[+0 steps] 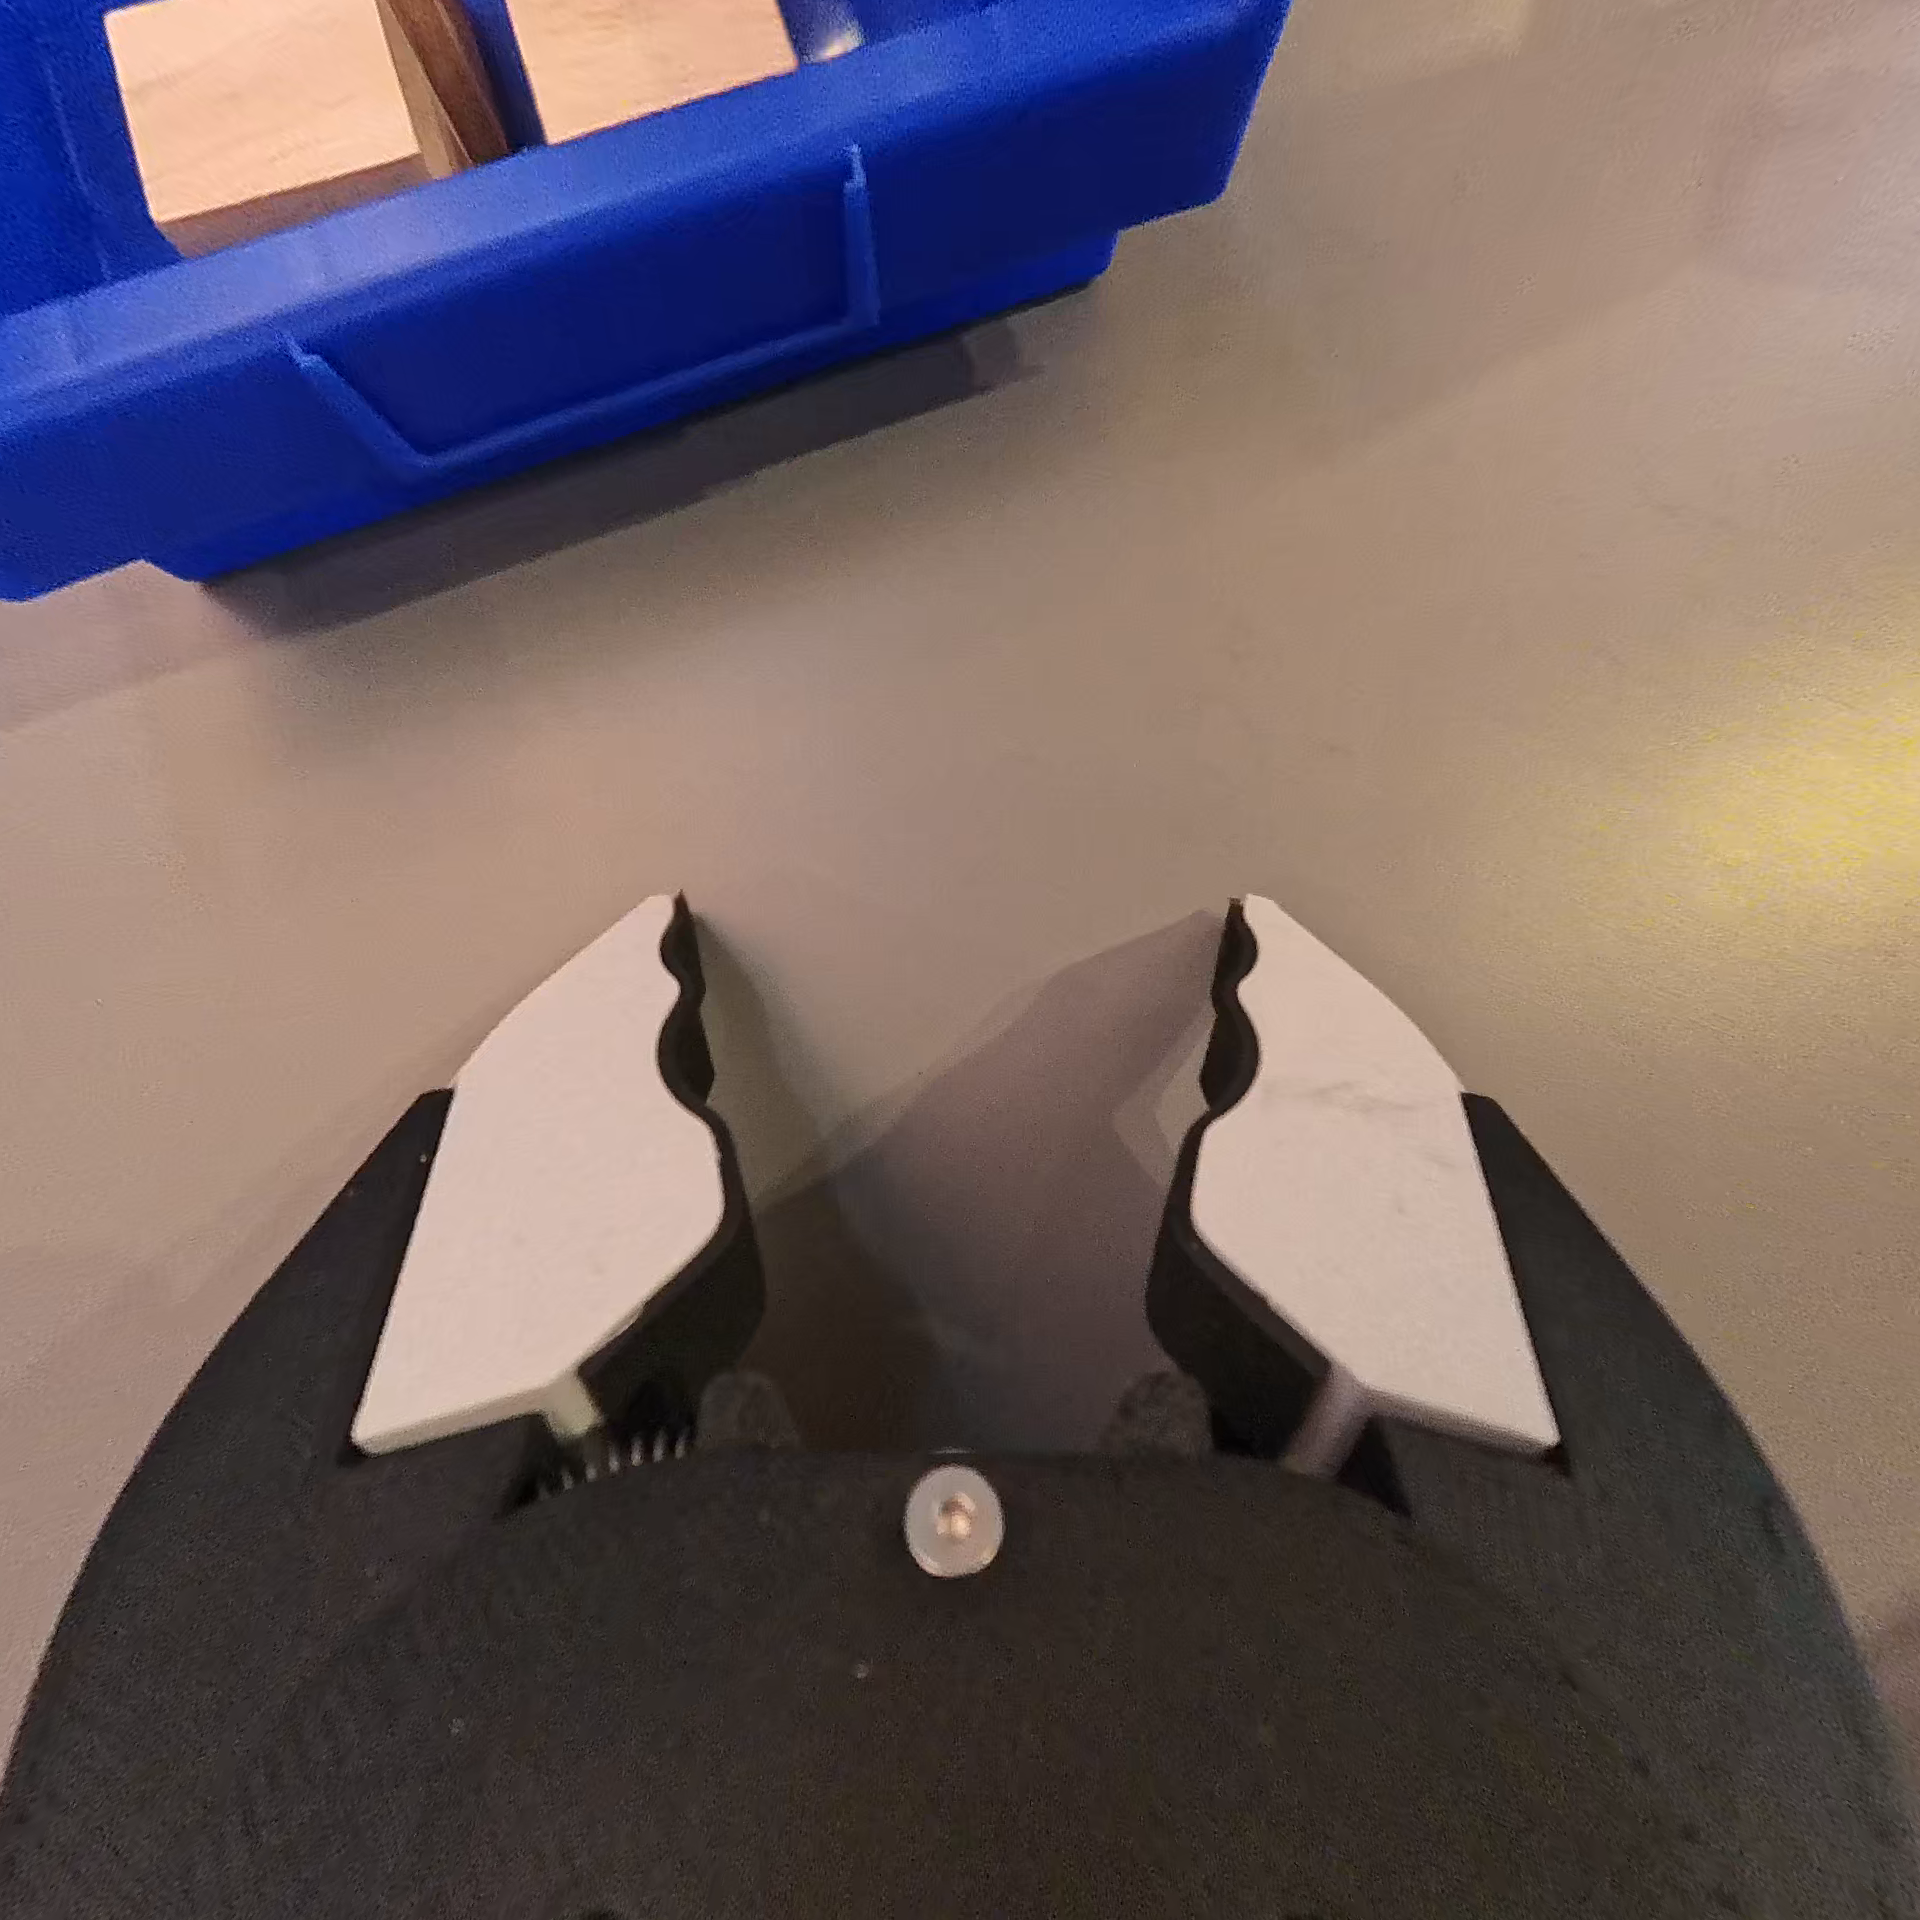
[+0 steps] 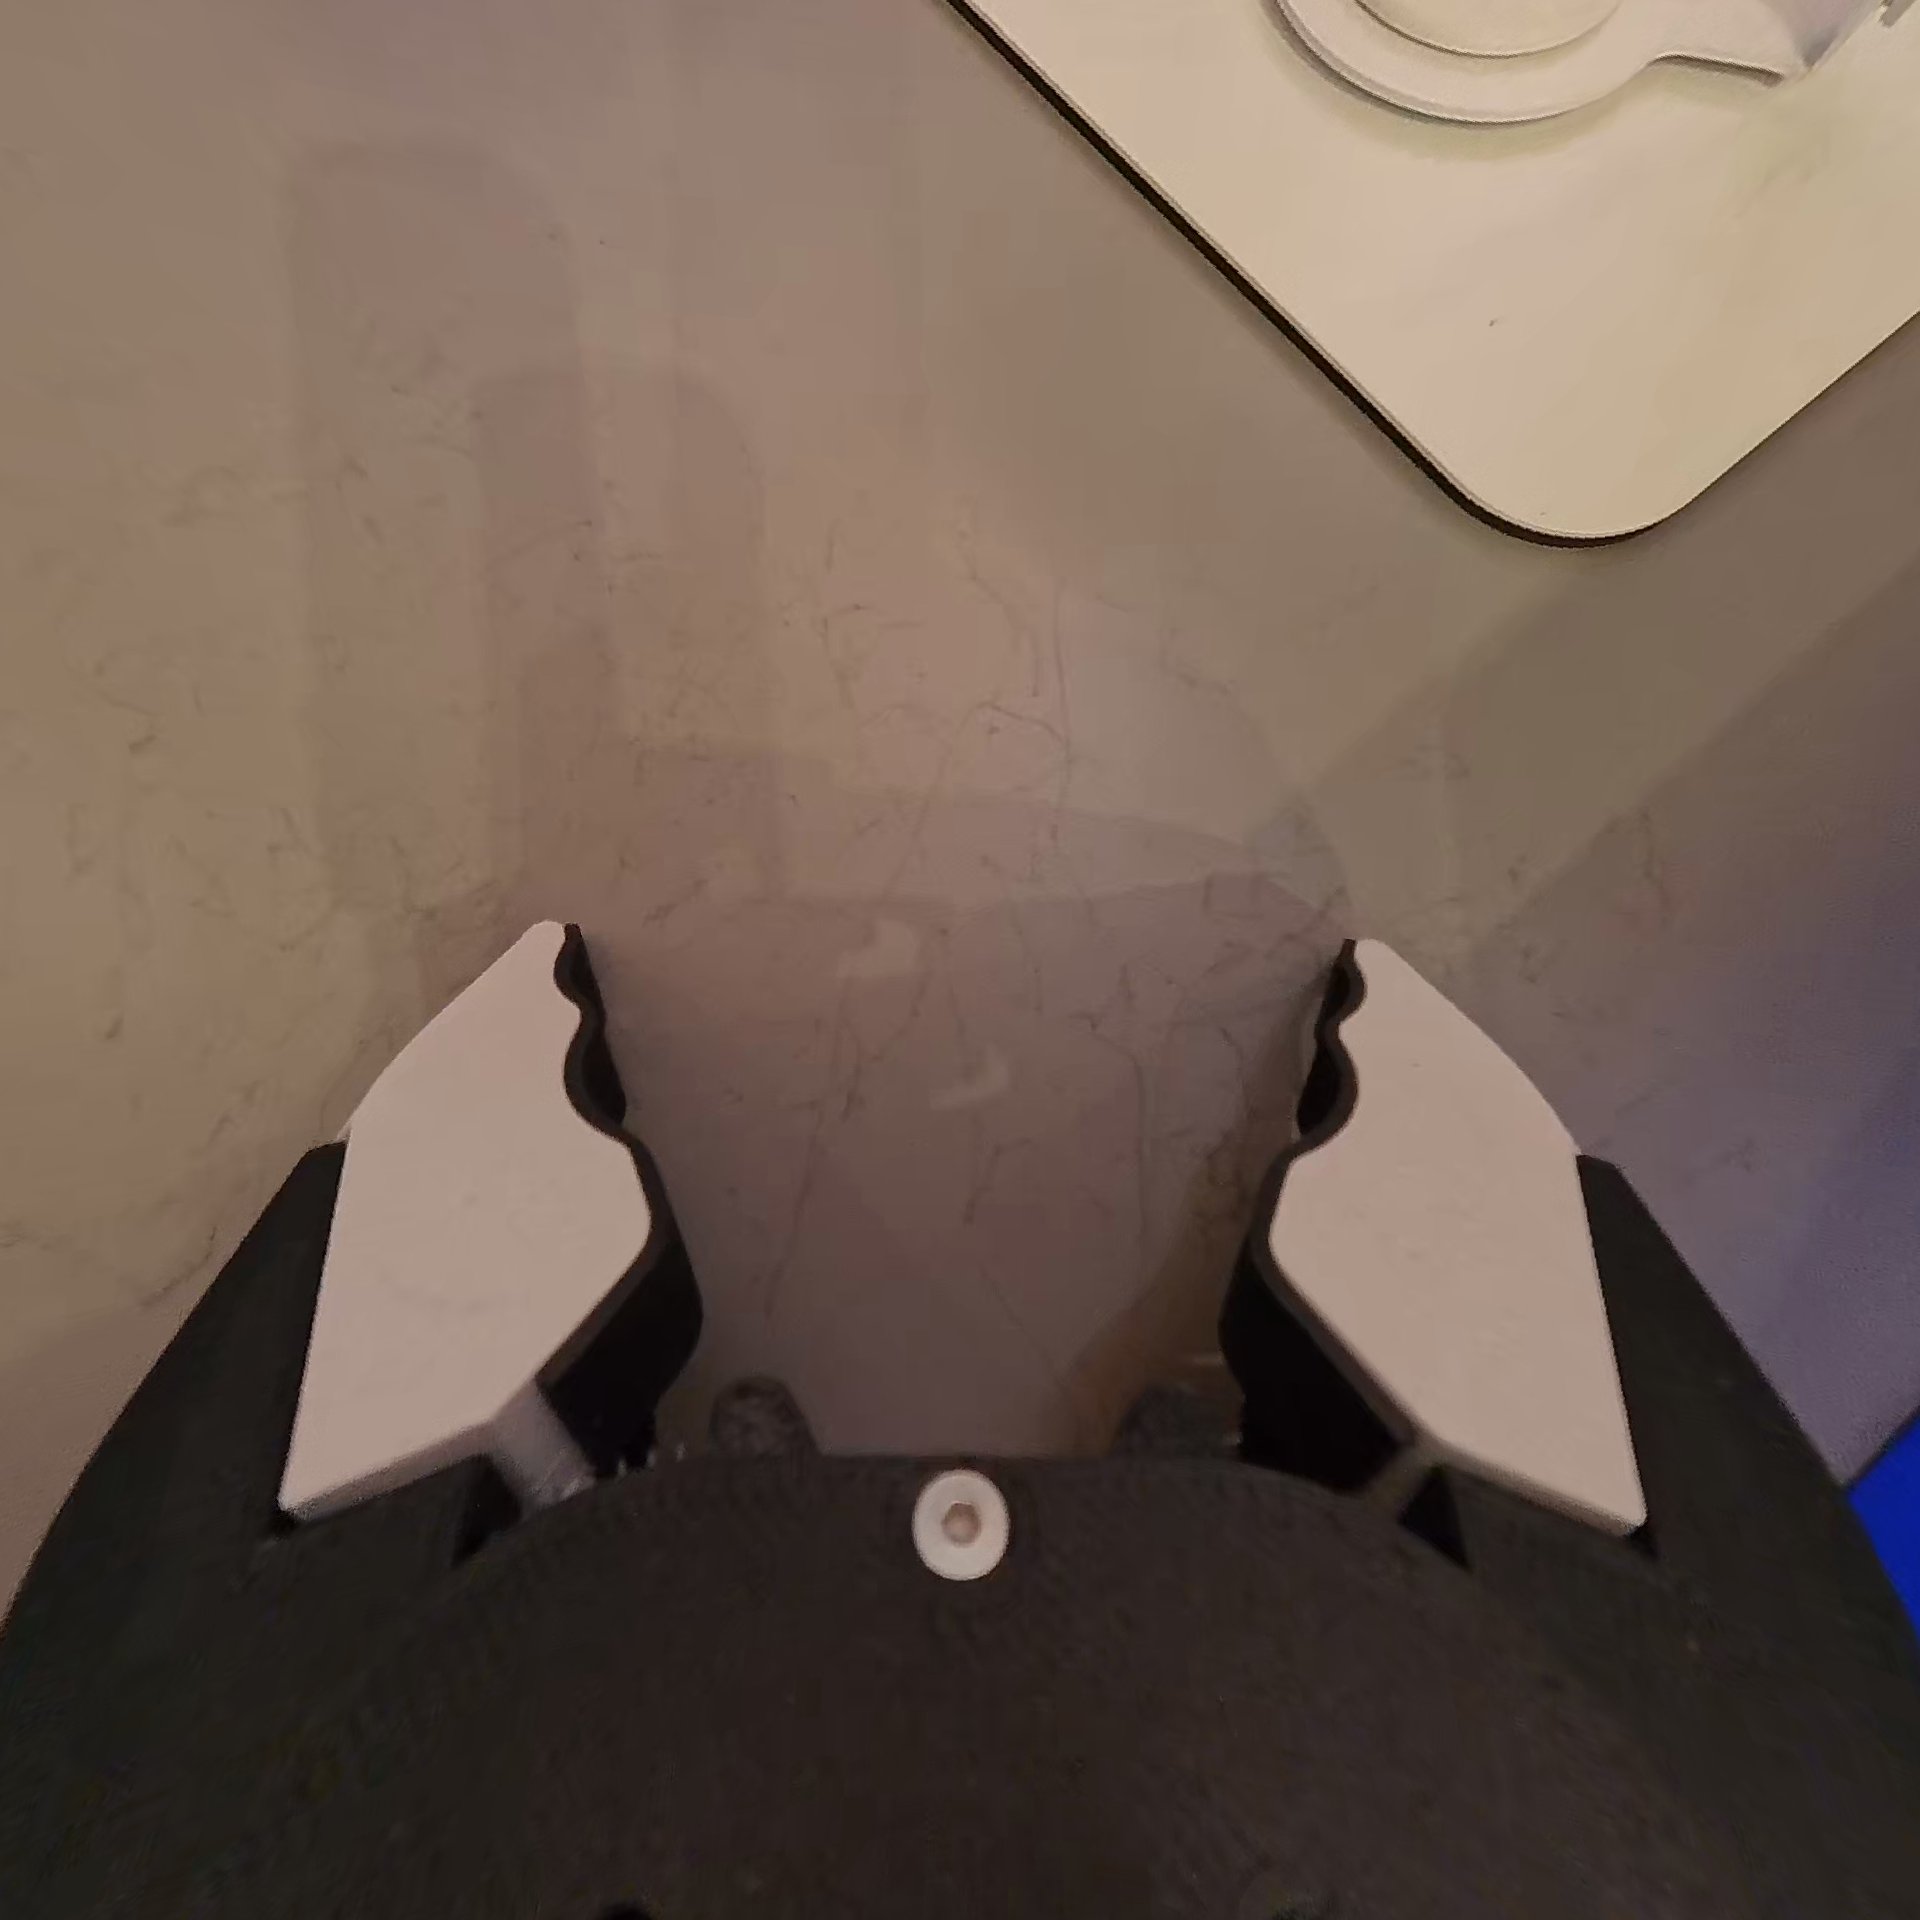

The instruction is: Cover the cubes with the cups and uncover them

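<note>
Two pale wooden cubes (image 1: 260,114) (image 1: 655,62) lie in a blue plastic bin (image 1: 582,312) at the top left of the left wrist view. My left gripper (image 1: 958,909) is open and empty over the bare grey table, a short way in front of the bin. In the right wrist view, my right gripper (image 2: 958,935) holds a clear, nearly see-through cup (image 2: 987,1039) between its widely spread fingers. The cup's rim points away from the camera and its narrow base sits near the palm. The table shows through the cup.
A dark brown wooden piece (image 1: 457,83) stands between the two cubes in the bin. A white flat board (image 2: 1558,312) with a white round object (image 2: 1455,52) on it lies at the top right of the right wrist view. A blue corner (image 2: 1886,1475) shows at that view's right edge.
</note>
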`<state>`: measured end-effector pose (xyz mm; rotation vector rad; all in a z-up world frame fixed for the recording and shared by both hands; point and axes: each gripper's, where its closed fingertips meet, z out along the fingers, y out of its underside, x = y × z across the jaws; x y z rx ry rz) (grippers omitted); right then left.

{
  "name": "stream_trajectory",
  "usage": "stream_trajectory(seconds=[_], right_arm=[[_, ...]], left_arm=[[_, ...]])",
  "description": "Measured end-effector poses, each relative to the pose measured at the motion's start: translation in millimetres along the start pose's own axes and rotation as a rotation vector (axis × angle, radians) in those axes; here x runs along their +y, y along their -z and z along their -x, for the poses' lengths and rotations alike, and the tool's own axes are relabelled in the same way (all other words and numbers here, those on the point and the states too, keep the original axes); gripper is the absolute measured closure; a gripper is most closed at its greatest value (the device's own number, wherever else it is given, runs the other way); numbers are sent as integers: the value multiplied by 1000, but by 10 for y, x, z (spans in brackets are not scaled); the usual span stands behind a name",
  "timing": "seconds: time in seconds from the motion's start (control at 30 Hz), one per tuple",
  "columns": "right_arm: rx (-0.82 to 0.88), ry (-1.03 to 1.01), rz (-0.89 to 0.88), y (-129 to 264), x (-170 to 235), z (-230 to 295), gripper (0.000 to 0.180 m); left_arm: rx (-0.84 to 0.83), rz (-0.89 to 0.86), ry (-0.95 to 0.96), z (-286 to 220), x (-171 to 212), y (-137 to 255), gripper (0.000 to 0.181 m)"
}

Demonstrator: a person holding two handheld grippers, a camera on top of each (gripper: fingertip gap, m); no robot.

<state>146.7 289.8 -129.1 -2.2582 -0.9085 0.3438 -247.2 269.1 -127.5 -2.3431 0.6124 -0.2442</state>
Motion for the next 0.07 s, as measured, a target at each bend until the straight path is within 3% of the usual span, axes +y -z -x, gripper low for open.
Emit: stream_trajectory(seconds=[0.07], right_arm=[[0, -1, 0, 1, 1, 0, 50]], left_arm=[[4, 2, -5, 28, -14, -17, 85]])
